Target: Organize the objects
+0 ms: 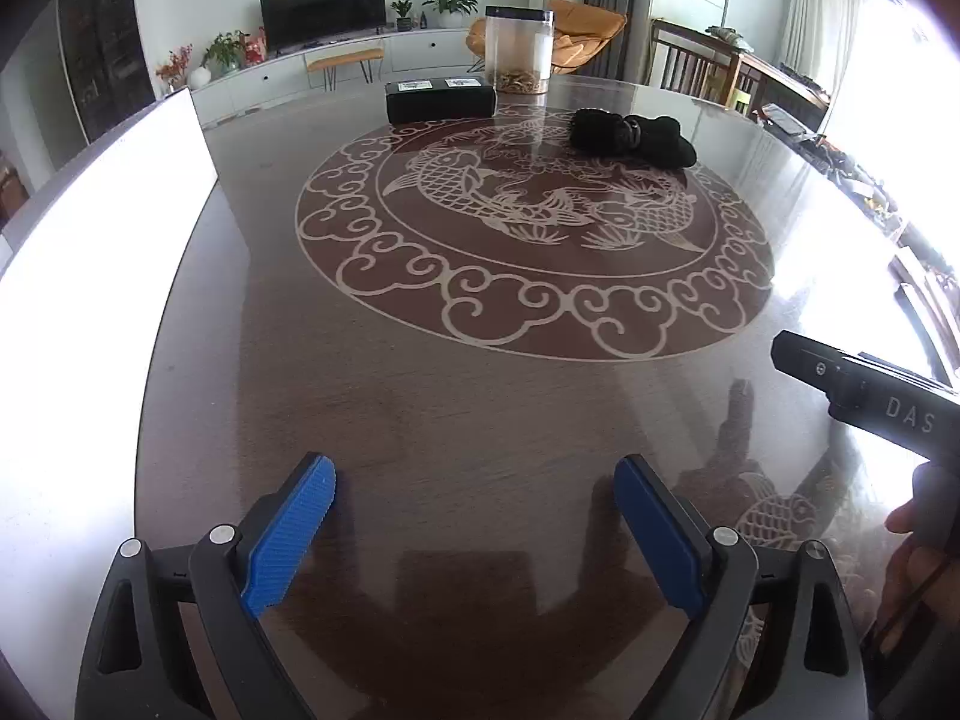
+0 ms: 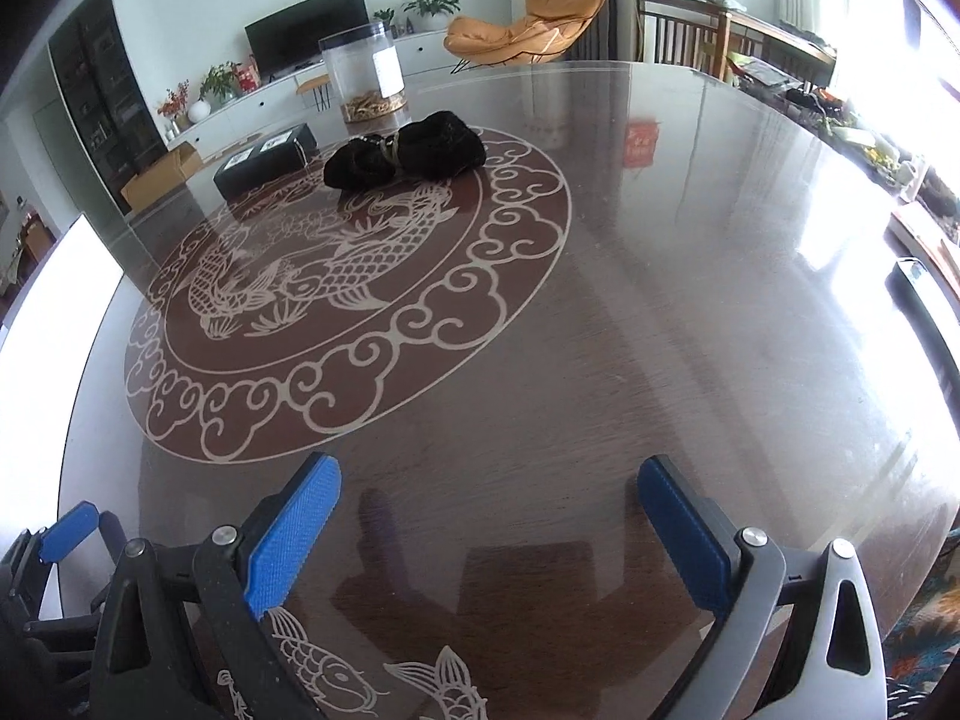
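A bundle of black cloth tied round the middle (image 1: 631,137) (image 2: 403,157) lies on the far part of a round, glossy dark table (image 1: 480,408) (image 2: 660,312) with a fish pattern. Behind it sit a black box with white labels (image 1: 441,99) (image 2: 265,162) and a clear plastic jar holding some dried pieces (image 1: 519,49) (image 2: 367,73). My left gripper (image 1: 474,483) hangs over the near part of the table, open and empty. My right gripper (image 2: 489,486) is likewise open with nothing between its blue pads, well short of the bundle.
The right gripper's black body and a hand (image 1: 888,420) show at the right edge of the left wrist view; the left gripper's blue pad (image 2: 71,525) shows at lower left of the right wrist view. A white board (image 1: 90,276) stands at the table's left. Wooden chairs (image 2: 684,30) stand beyond.
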{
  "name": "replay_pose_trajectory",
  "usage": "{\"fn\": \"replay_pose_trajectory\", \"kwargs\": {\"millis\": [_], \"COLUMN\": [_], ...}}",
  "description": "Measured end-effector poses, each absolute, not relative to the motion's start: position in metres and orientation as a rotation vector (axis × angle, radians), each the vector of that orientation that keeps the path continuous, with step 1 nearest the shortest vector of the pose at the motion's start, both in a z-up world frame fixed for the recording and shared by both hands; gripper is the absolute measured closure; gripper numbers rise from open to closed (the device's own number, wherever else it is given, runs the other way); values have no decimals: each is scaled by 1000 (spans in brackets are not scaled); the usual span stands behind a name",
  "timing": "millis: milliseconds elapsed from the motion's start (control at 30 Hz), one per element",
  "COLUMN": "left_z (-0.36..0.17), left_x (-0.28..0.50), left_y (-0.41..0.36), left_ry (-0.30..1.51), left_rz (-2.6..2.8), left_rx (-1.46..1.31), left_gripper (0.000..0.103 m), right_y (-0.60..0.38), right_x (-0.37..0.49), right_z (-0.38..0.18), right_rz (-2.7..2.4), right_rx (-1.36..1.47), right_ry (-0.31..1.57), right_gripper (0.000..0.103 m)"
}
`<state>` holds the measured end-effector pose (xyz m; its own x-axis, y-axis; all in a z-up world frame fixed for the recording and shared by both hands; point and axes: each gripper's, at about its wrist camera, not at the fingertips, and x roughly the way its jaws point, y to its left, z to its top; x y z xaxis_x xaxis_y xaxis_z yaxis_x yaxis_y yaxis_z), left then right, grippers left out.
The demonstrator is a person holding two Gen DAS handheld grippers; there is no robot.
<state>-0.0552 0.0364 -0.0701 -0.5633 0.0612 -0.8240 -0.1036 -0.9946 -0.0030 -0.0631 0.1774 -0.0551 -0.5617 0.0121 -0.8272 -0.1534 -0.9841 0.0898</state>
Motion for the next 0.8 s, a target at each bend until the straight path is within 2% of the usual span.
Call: {"fn": "replay_pose_trajectory", "kwargs": {"millis": [167,433,800], "left_z": [-80,-81,-81], "left_x": [-65,-65,-66], "left_y": [33,31,31], "left_ry": [75,71,72], "left_rz": [2695,2698,2697], "left_rx": [-1432,-1427,-1427], "left_gripper": [0,0,0], "right_y": [176,175,161], "right_x": [-63,-63,-66], "right_z": [-56,-57,-62], "right_rz": [2691,2691,2666], "right_rx": [-1427,-1436,-1468], "right_ry": [227,214,68], "right_gripper": [3,0,0]}}
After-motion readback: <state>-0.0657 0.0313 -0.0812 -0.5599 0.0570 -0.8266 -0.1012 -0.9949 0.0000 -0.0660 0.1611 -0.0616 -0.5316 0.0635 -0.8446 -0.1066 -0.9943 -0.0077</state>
